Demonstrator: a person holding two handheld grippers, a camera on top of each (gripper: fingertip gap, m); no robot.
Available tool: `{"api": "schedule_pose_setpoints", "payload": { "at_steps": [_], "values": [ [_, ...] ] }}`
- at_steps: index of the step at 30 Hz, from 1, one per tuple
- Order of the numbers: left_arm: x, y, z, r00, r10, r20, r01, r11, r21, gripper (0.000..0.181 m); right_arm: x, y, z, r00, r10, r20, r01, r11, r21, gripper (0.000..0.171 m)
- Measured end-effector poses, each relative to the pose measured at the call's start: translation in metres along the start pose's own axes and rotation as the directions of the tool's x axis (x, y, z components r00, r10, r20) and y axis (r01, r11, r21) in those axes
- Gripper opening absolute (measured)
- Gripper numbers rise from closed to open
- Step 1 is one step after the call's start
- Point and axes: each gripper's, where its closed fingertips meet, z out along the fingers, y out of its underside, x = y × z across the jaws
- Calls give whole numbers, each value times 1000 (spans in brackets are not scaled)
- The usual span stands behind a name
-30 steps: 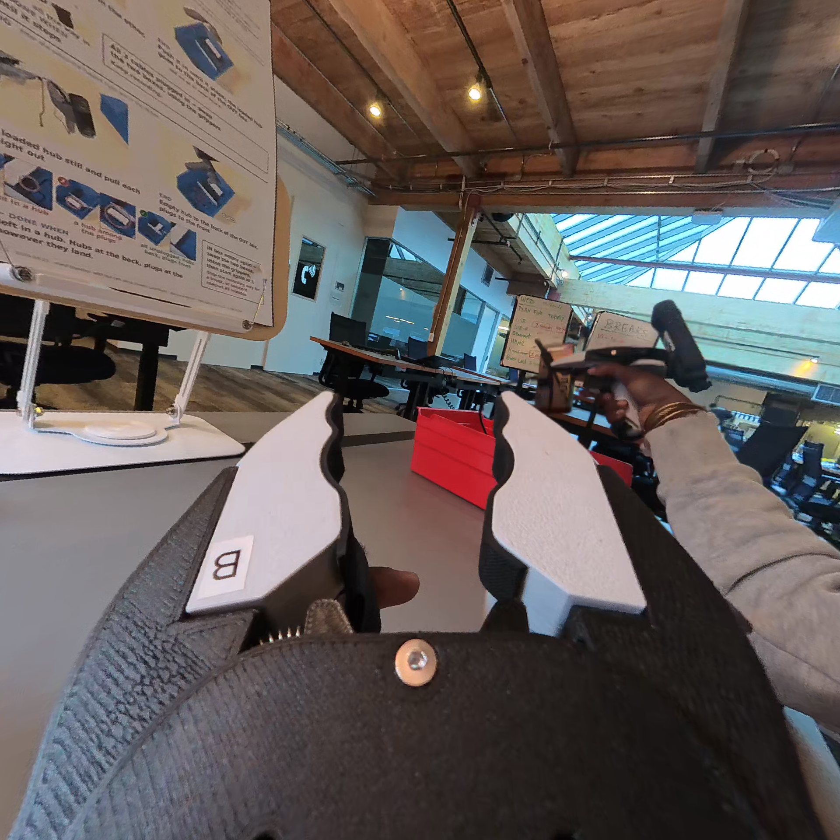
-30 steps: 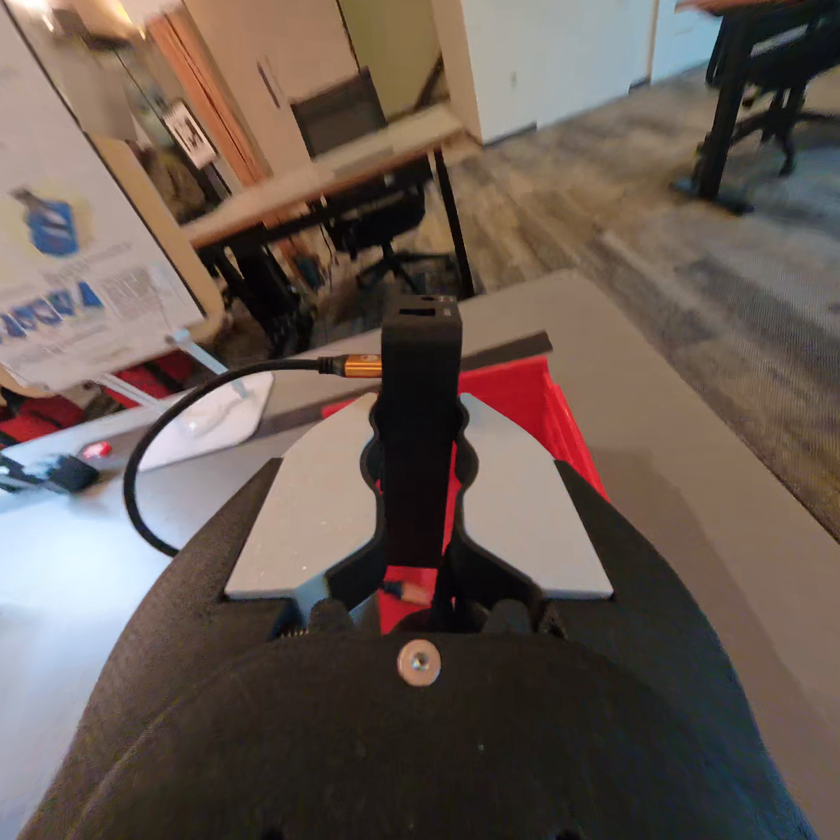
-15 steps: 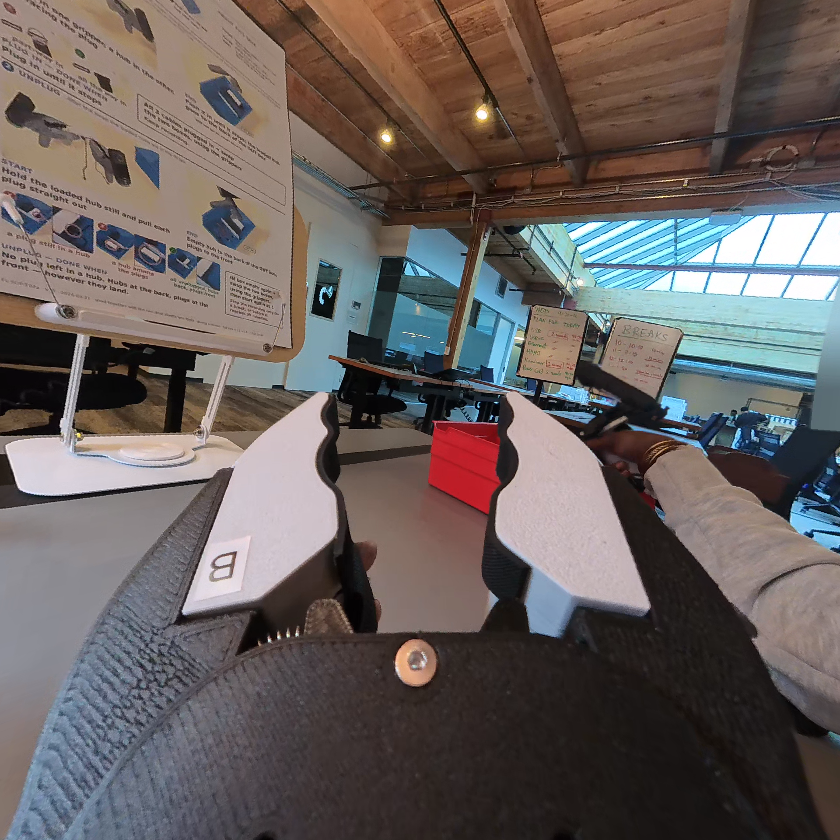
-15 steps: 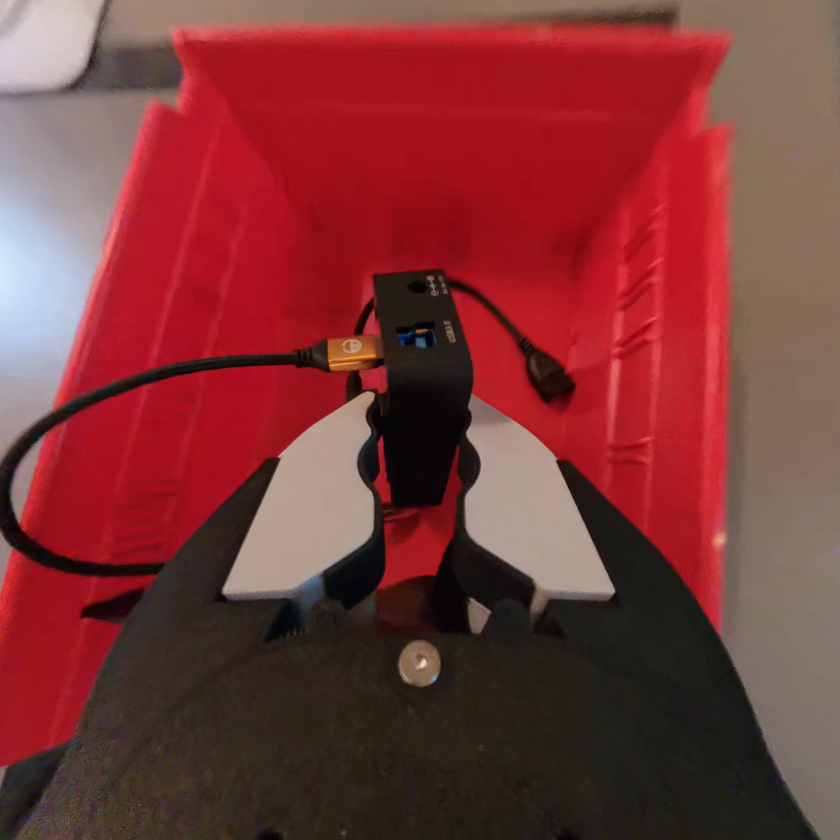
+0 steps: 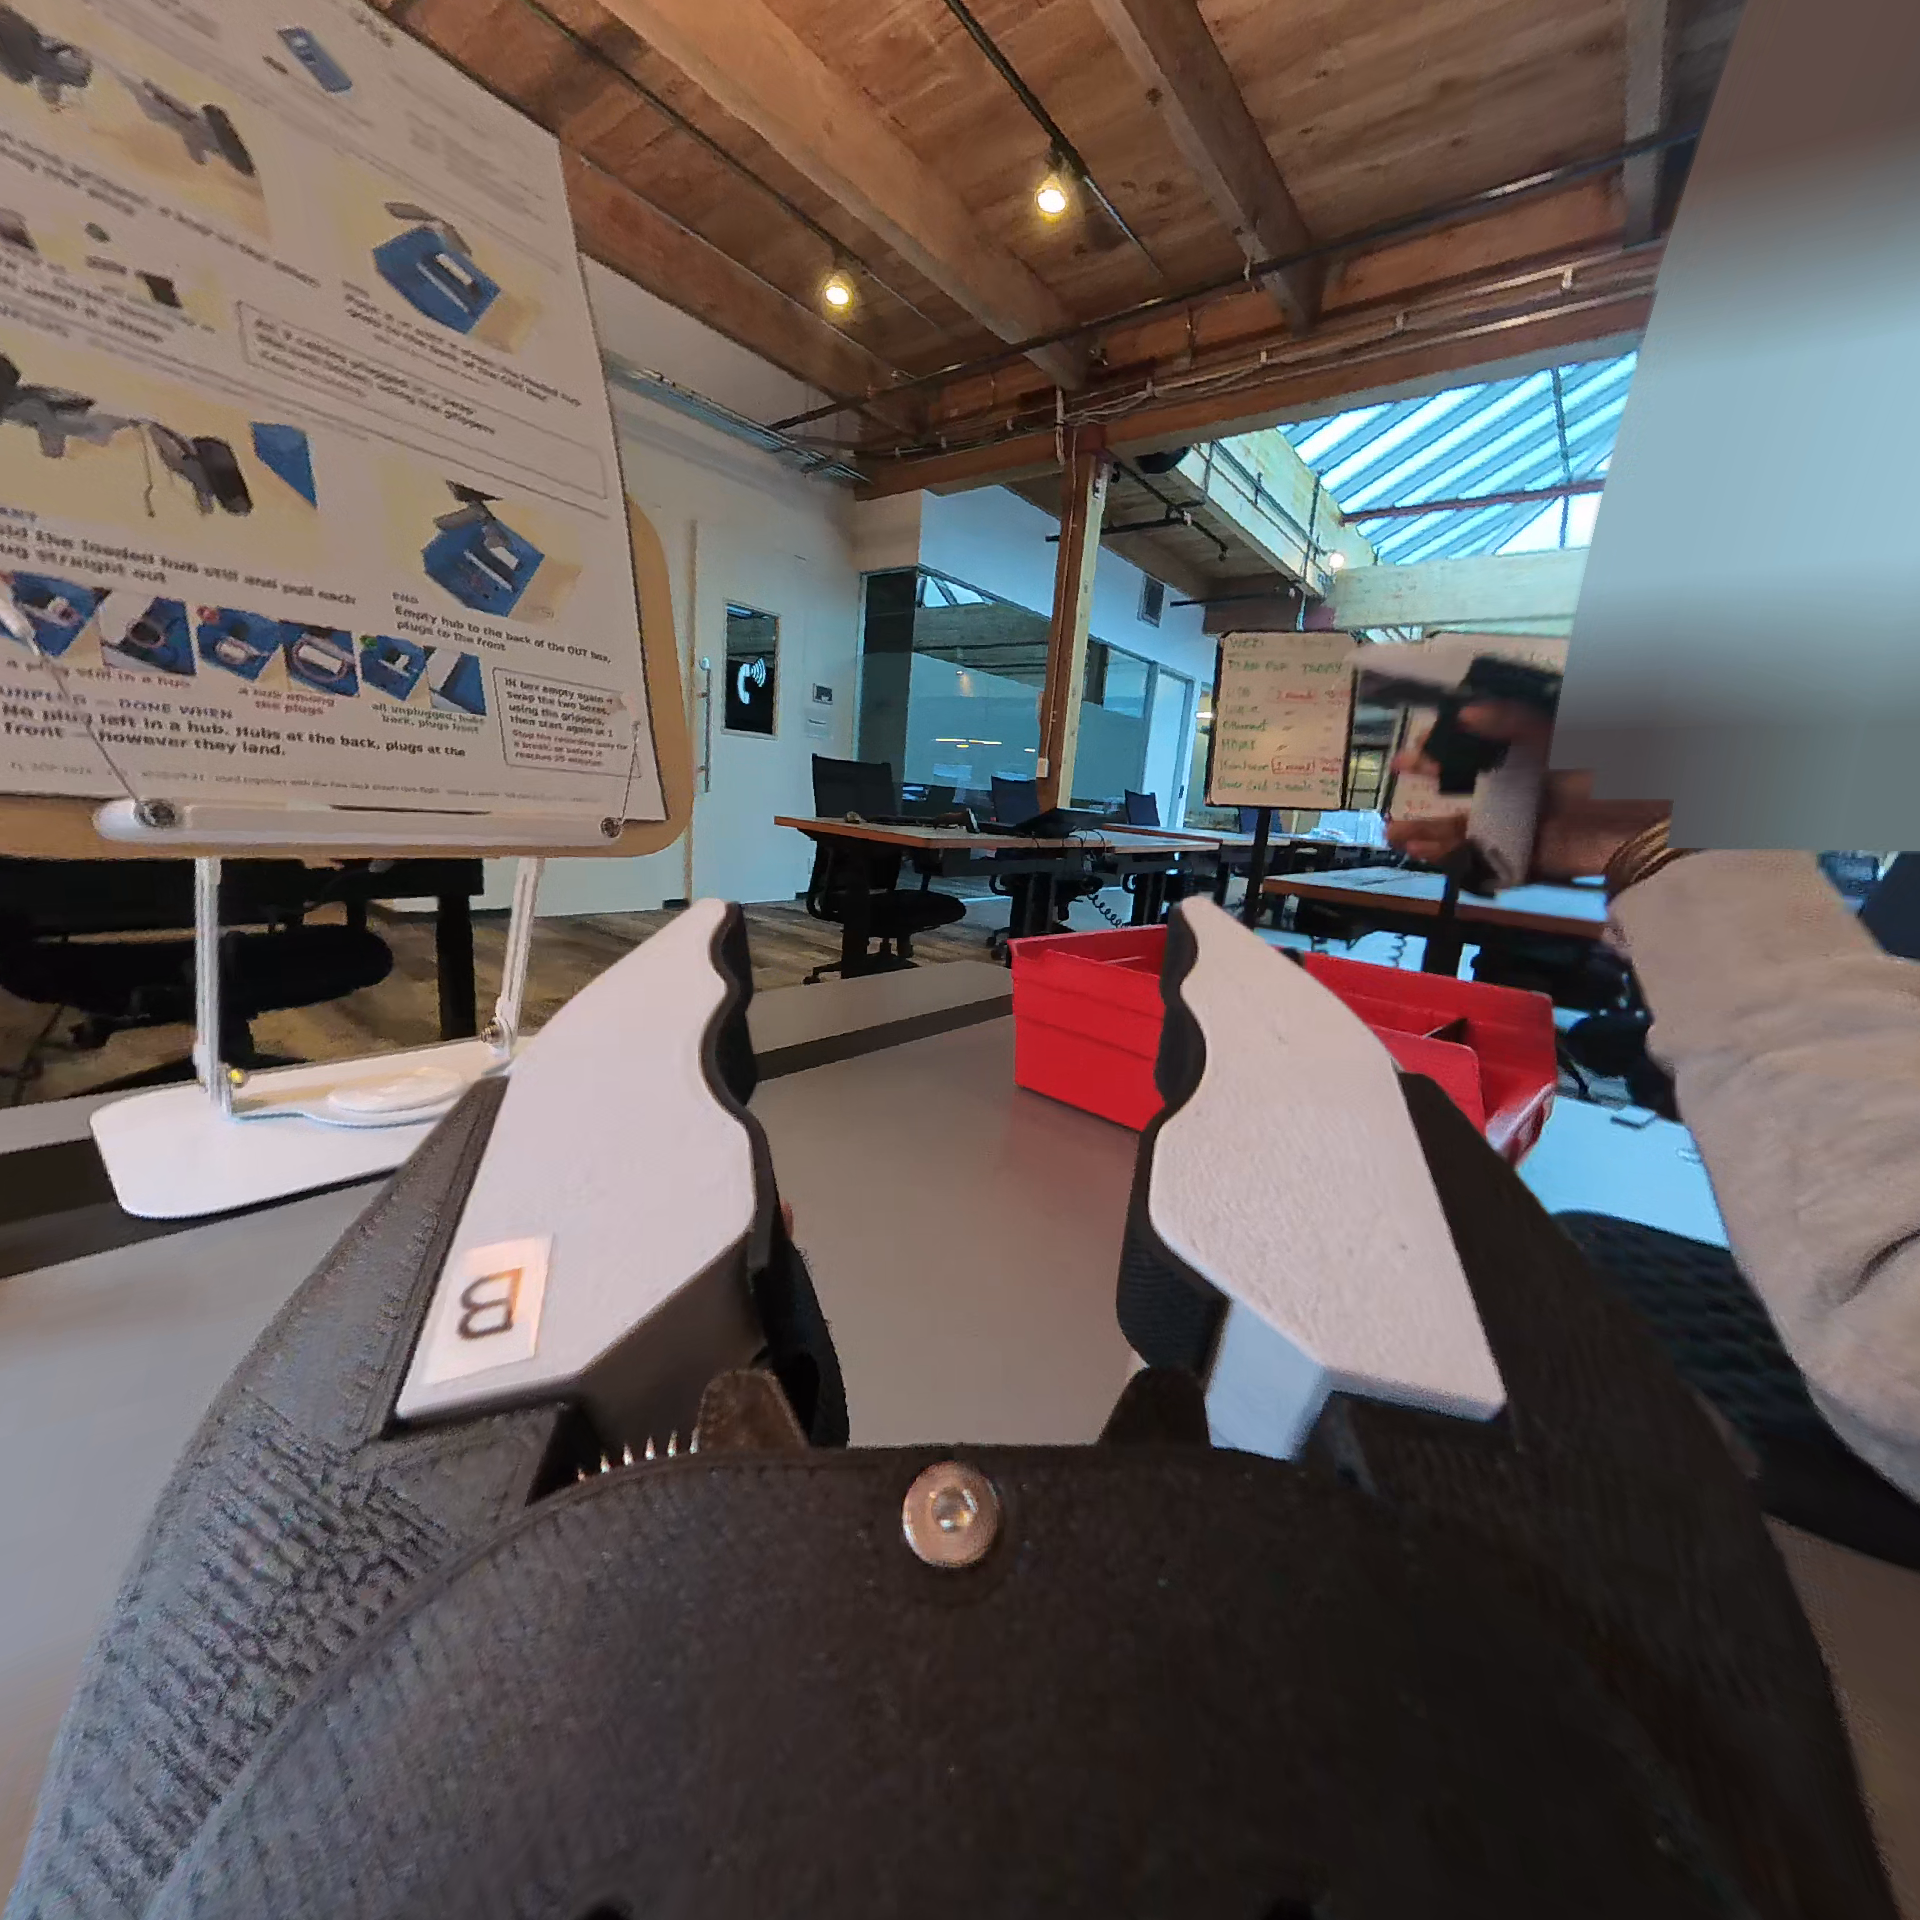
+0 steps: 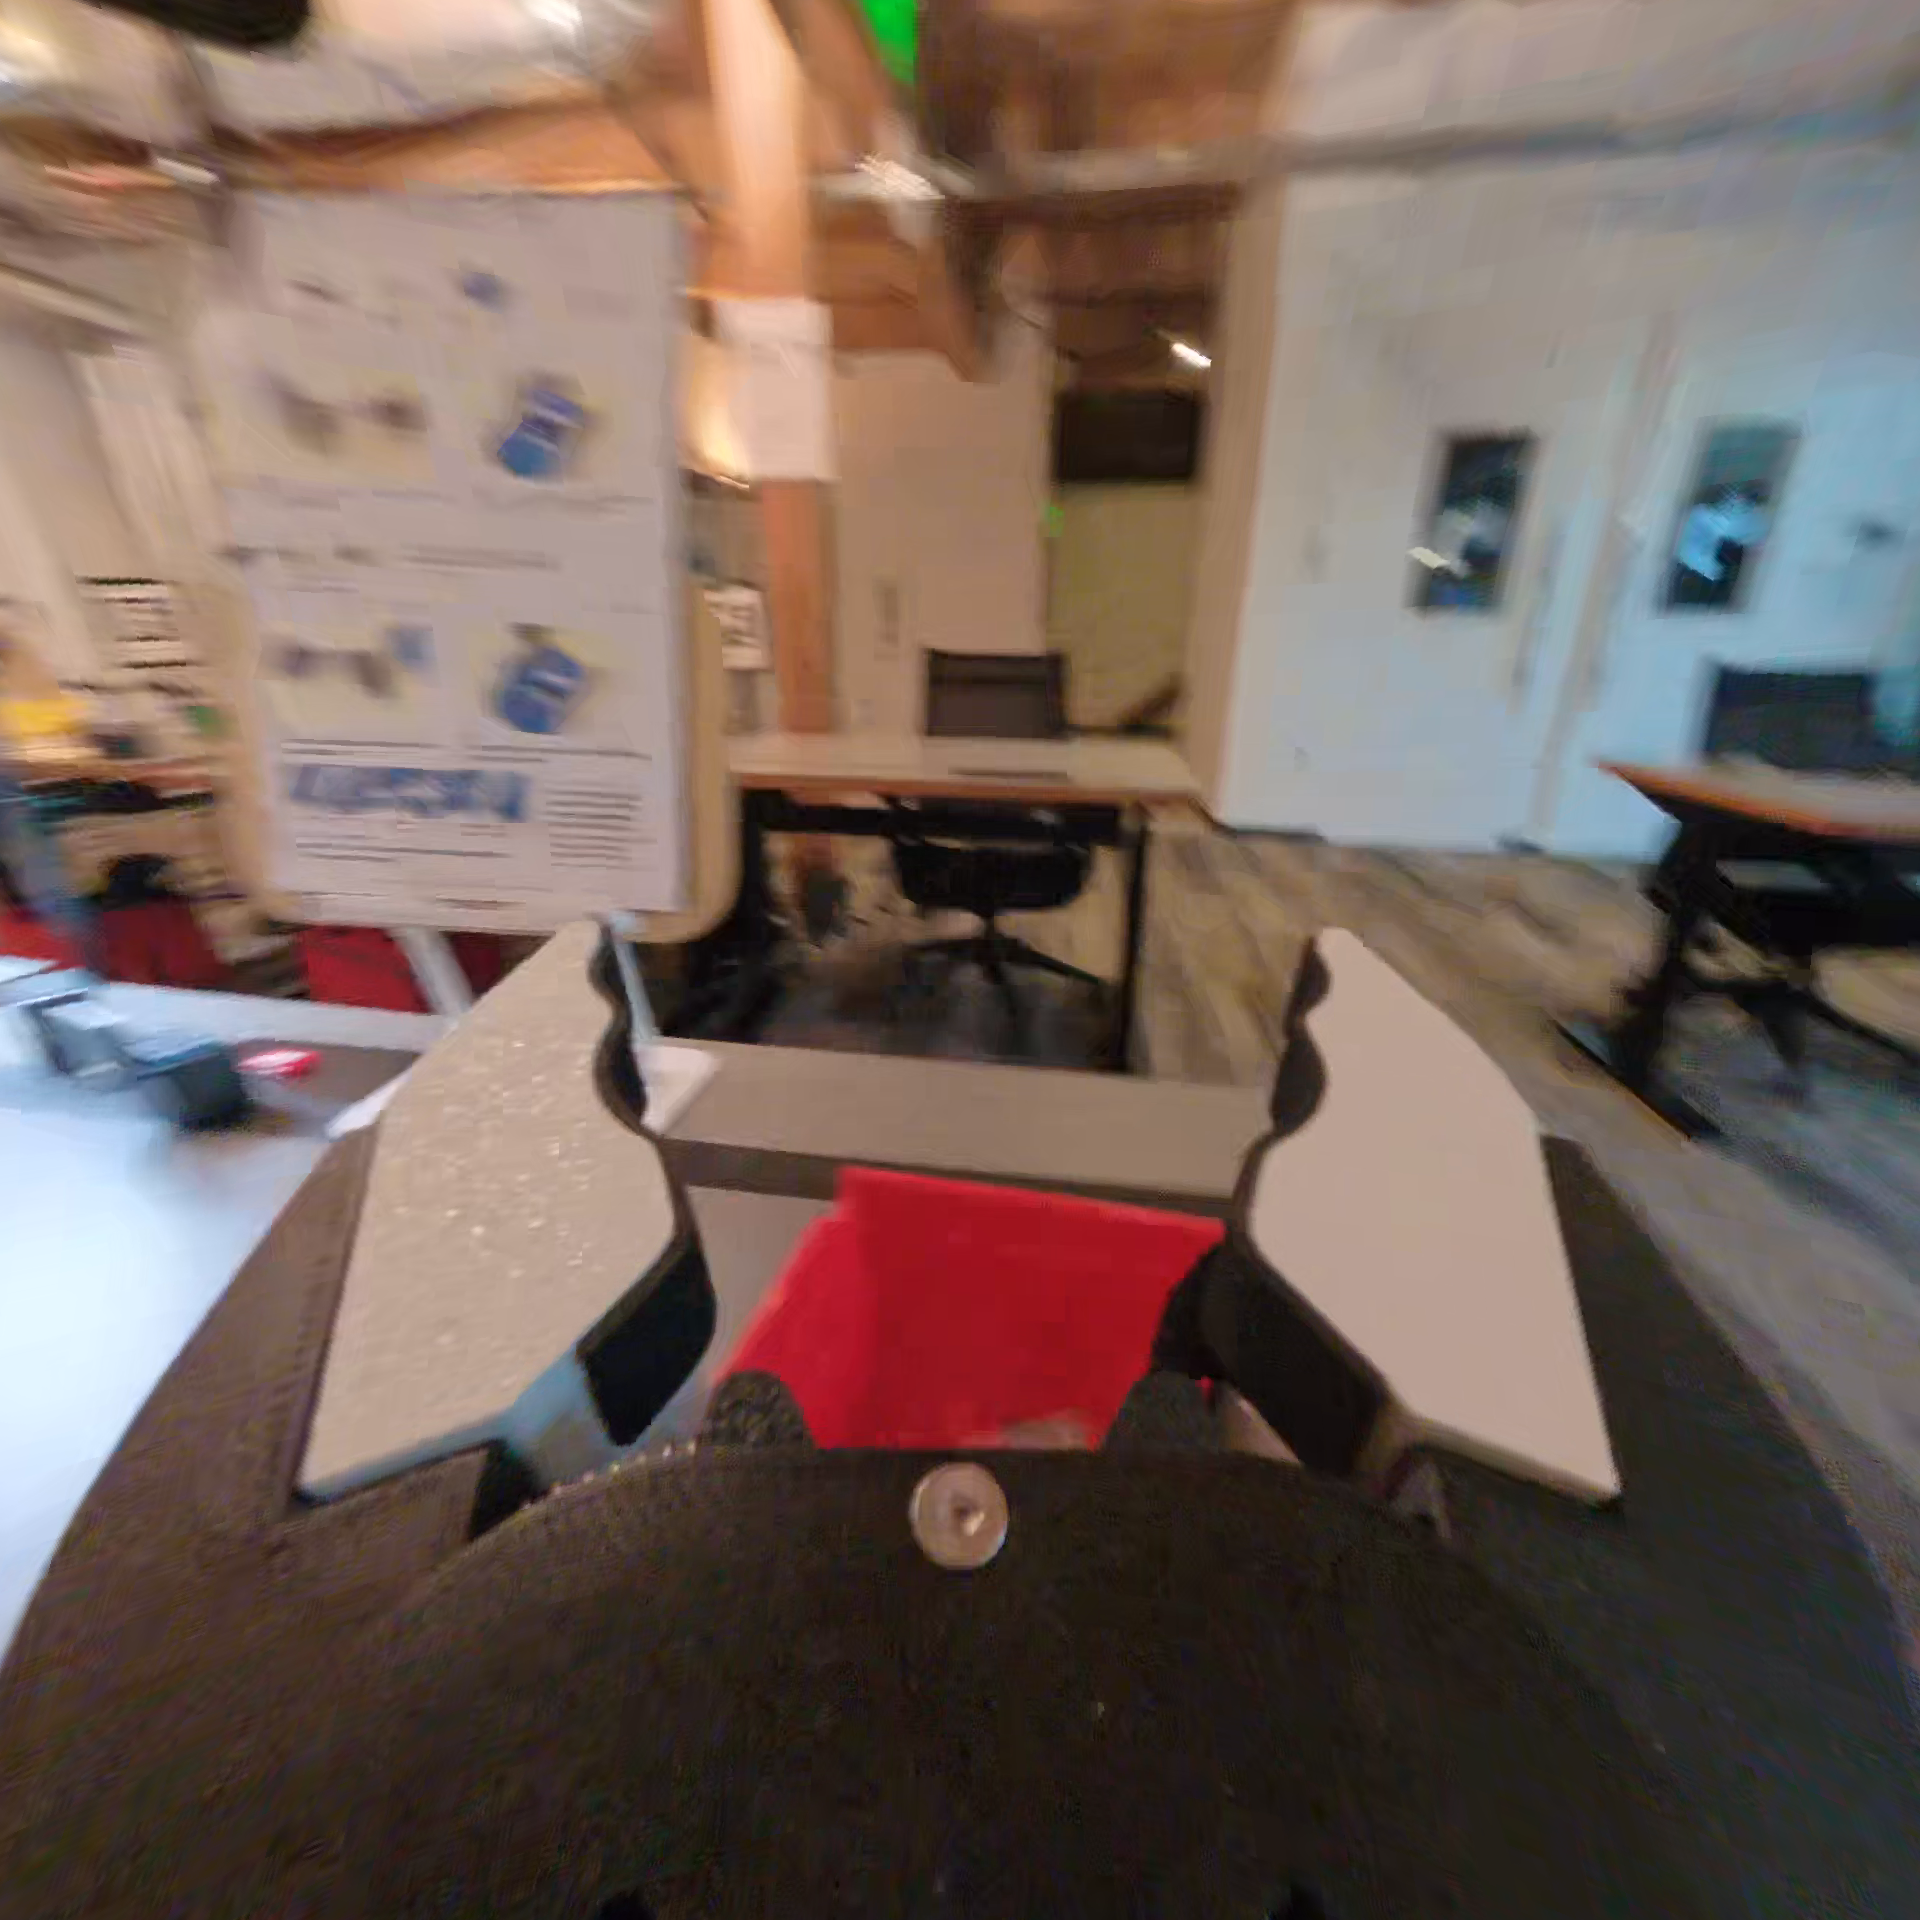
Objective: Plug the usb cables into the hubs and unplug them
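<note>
My left gripper (image 5: 951,920) is open and empty, held low over the grey table (image 5: 935,1226). A red bin (image 5: 1081,1023) stands on the table ahead and to the right of it. My right gripper (image 6: 951,961) is open wide and empty, raised above the same red bin (image 6: 966,1320), which shows between its fingers. It also shows blurred in the left wrist view (image 5: 1475,727), held up in a hand over the bin. No hub or cable is visible in either view; the inside of the bin is mostly hidden.
An instruction sheet on a white stand (image 5: 301,1122) stands at the table's back left; it also shows in the right wrist view (image 6: 457,561). Dark objects (image 6: 156,1060) lie on the table at far left. A grey sleeve (image 5: 1808,1143) crosses the right side.
My right gripper let go of the black hub with its orange-tipped cable over the red bin, opened wide and lifted up and away. The left gripper stayed open, turning slightly.
</note>
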Motion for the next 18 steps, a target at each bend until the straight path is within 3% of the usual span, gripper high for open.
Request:
{"api": "schedule_pose_setpoints", "payload": {
  "at_steps": [2, 3, 8, 11, 13, 15, 18],
  "values": [
    [4, -3, 0, 1000, 28, -12, -28, 1000, 3, 76, -39, -21, -6, 988, -56, 141, 52, 998, 33, 143],
    [7, -5, 1, 999, 29, -19, -29, 1000, 8, 76, -53, -28, -8, 980, -102, 173, 97, 994, 41, 146],
    [19, -33, -4, 999, 7, -53, -5, 999, 40, 79, -115, -47, -22, 905, -205, 373, 176, 978, 111, 146],
    [43, -69, -22, 974, -126, -187, 129, 992, 3, 79, -130, -47, -27, 881, -187, 435, 161, 982, 95, 146],
    [58, -101, -45, 934, -196, -297, 187, 981, -58, 79, -135, -44, -29, 868, -187, 460, 171, 982, 78, 146],
    [56, -121, -78, 917, -205, -341, 145, 970, -194, 79, -136, -40, -30, 864, -197, 463, 189, 980, 63, 146],
    [6, -136, -130, 977, -40, -209, -46, 918, -393, 73, -138, -40, -31, 858, -199, 473, 192, 979, 64, 146]
  ]
}}
